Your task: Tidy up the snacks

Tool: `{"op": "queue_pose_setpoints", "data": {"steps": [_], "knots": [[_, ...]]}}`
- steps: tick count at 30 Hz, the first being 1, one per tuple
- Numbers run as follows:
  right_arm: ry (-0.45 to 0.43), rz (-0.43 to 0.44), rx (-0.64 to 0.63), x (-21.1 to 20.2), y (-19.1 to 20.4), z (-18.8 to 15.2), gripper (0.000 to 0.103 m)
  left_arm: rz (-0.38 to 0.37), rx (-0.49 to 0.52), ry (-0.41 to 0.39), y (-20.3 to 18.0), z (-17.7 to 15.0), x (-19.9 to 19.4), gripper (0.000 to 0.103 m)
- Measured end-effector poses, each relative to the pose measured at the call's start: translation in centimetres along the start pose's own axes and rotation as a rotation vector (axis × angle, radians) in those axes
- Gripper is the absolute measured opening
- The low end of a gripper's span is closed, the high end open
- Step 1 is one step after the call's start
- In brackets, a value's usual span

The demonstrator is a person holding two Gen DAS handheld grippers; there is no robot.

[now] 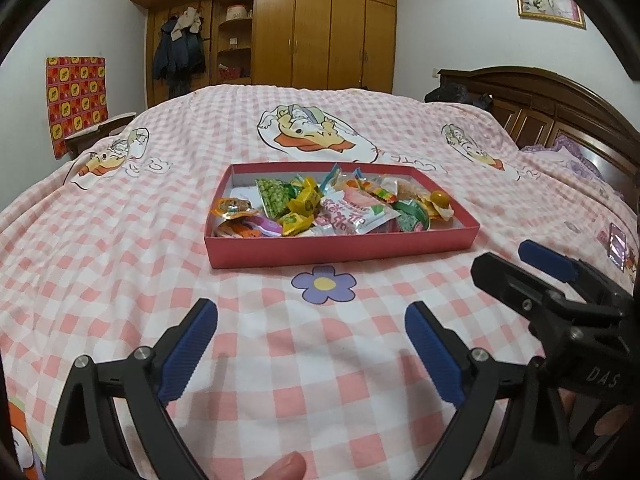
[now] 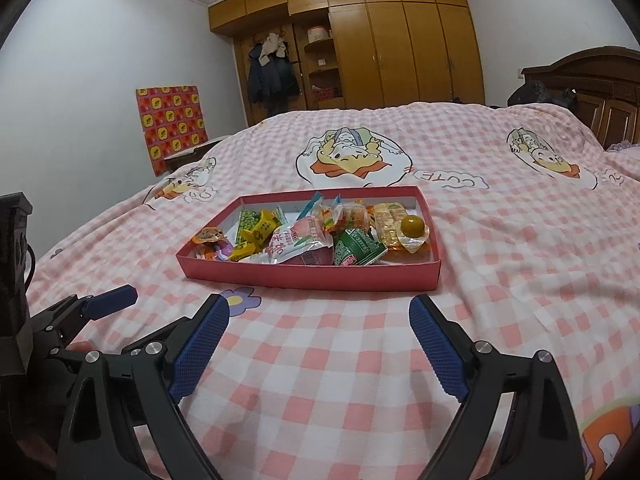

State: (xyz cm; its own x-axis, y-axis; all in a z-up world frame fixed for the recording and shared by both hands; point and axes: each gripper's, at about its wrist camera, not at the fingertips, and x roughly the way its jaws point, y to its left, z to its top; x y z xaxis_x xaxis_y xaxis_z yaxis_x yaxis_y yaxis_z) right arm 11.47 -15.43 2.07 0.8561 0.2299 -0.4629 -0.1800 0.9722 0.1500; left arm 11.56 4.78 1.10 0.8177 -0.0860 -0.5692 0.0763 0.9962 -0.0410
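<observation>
Left gripper (image 1: 311, 316) low over the bed, jaws spread wide, nothing between the blue ribbed pads (image 1: 188, 354). Right gripper (image 2: 319, 318) just beside it on the right, jaws likewise wide apart and empty. Each shows at the edge of the other's view.

Snacks (image 1: 320, 206) all sit inside a shallow red box (image 1: 340, 250), rectangular, thin card walls, pale inside, lid off. It lies flat on the bed ahead of both grippers, well apart from the pads, long side facing them. Contents heaped loosely: a green packet of peas (image 2: 249, 222), yellow wrapped sweets (image 2: 262, 228), a pink-and-white pouch (image 2: 298, 240), a dark green packet (image 2: 356, 250), clear crinkled wrappers, a round olive-yellow ball in a clear blister (image 2: 412, 226) at the right end. Left far corner of the box floor is bare.

Open cloth on every side of the box; a broad strip between its near wall and the pads, marked only by a printed purple flower (image 1: 324, 284).

Bedspread (image 1: 160, 260): pink-and-white check, soft, lightly wrinkled, cartoon prints across the far half.

Beyond: carved dark wooden headboard (image 1: 560, 104) at right, glossy wooden wardrobe (image 1: 320, 28) at the far wall, coats hanging (image 1: 180, 48) left of it, red-and-yellow patterned cloth (image 1: 76, 96) on the left wall.
</observation>
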Motion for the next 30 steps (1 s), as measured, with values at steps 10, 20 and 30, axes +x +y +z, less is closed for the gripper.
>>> {"op": "queue_pose_setpoints", "data": {"steps": [10,20,30], "knots": [[0.006,0.004,0.005,0.03,-0.03,-0.06,0.093,-0.002,-0.001,0.004,0.03,-0.06,0.06,0.097],[0.003,-0.003,0.003,0.00,-0.11,-0.22,0.094,-0.007,-0.003,0.005,0.07,-0.10,0.05,0.097],[0.006,-0.007,0.002,-0.09,-0.04,-0.30,0.094,-0.003,-0.003,0.009,0.14,-0.17,0.09,0.097]]}}
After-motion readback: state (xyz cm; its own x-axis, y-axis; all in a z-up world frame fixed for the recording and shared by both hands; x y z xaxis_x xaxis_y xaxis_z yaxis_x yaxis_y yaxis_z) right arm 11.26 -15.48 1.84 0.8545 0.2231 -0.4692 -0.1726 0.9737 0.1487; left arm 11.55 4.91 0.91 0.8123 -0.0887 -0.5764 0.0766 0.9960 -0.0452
